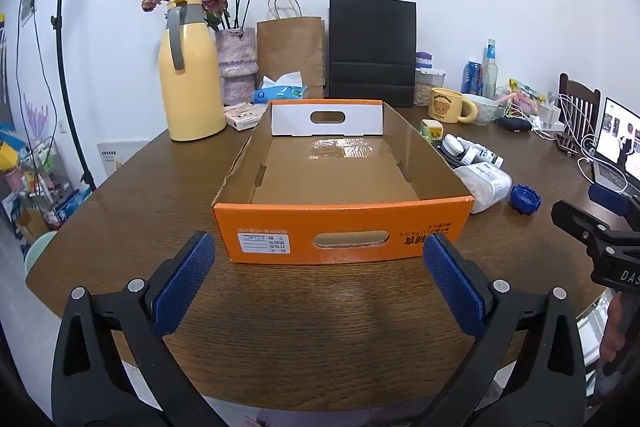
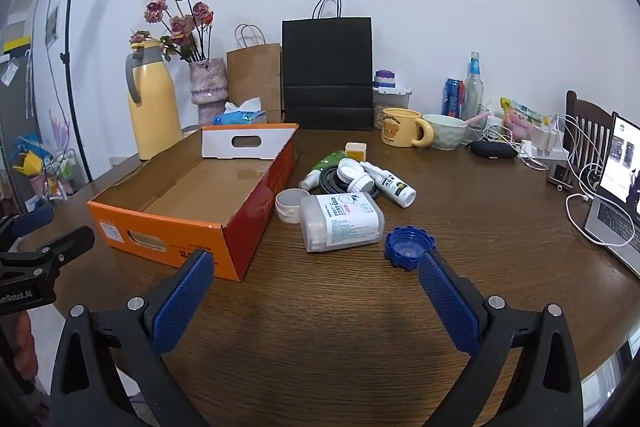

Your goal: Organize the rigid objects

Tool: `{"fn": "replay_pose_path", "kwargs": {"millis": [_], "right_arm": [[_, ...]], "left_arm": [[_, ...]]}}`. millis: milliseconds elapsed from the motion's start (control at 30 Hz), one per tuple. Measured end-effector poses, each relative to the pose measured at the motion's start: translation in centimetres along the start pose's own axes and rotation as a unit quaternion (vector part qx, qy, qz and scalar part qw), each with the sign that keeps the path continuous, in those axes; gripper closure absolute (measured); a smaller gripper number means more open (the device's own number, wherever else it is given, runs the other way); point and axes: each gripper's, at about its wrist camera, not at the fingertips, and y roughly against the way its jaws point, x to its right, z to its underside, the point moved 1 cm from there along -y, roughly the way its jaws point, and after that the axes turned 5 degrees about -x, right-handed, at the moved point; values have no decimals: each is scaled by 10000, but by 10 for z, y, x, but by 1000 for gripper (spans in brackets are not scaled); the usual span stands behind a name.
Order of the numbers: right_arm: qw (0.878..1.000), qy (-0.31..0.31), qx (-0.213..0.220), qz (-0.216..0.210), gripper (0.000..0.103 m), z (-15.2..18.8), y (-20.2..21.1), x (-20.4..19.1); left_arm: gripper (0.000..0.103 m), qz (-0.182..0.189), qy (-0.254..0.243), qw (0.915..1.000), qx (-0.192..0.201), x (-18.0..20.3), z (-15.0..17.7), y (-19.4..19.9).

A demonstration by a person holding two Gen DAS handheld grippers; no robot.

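Observation:
An empty orange cardboard box [image 1: 344, 235] [image 2: 168, 223] sits on the brown wooden table. To its right lies a pile of small items: a clear cotton-swab case [image 2: 340, 221] [image 1: 486, 183], a blue ridged cap [image 2: 408, 247] [image 1: 525, 199], a white spray bottle [image 2: 394, 185], white lids [image 2: 350, 171], a white round cup [image 2: 290, 205], a coiled dark cable [image 2: 326, 175] and a small yellow-topped cube [image 2: 355, 150]. My left gripper [image 1: 320, 281] stands open in front of the box. My right gripper [image 2: 314, 301] is open before the pile, nothing between its fingers.
At the back stand a yellow thermos [image 1: 192, 75], a vase of dried roses [image 1: 236, 67], brown [image 1: 290, 47] and black [image 1: 372, 51] paper bags, a tissue pack [image 1: 280, 93], a bear mug [image 2: 402, 127], a bowl [image 2: 444, 131], bottles and chargers. A laptop [image 2: 620, 187] sits at right.

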Motion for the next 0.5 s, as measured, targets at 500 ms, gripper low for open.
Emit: {"fn": "replay_pose_path", "kwargs": {"millis": [500], "right_arm": [[10000,8,21,-9,0,0,3,-1]], "left_arm": [[0,6,55,10000,39,0,1,1]]}}
